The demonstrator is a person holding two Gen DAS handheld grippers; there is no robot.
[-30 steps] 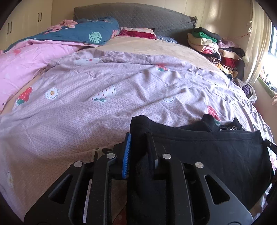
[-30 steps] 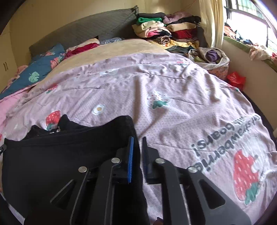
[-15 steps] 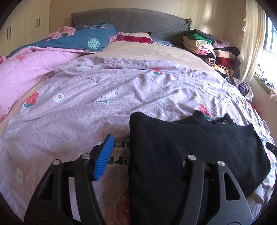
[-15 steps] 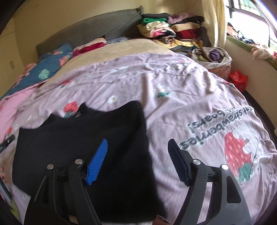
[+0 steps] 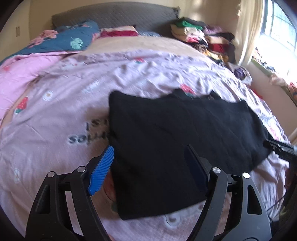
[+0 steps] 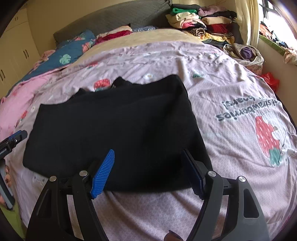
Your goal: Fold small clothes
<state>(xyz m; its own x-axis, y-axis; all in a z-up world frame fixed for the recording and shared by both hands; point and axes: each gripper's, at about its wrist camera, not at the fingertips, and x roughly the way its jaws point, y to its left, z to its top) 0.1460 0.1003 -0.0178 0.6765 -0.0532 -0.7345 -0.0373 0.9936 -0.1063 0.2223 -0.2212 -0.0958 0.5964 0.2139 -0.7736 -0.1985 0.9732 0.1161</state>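
A black garment (image 5: 178,140) lies folded flat on the pink strawberry-print bedspread (image 5: 61,115); it also shows in the right wrist view (image 6: 115,122). My left gripper (image 5: 149,166) is open and empty, raised over the garment's near left part. My right gripper (image 6: 148,172) is open and empty over the garment's near right edge. The left gripper's tip (image 6: 14,140) shows at the left edge of the right wrist view. The right gripper's tip (image 5: 280,148) shows at the right edge of the left wrist view.
A pile of folded clothes (image 6: 200,22) sits at the bed's far right by the grey headboard (image 6: 115,16). A blue leaf-print pillow (image 5: 70,40) and pink quilt (image 5: 20,74) lie at the far left. A cloth basket (image 6: 245,55) and window are at right.
Both grippers were shut on the garment's corners a second ago. They have opened, let go and pulled back. The garment now lies flat on the bed.
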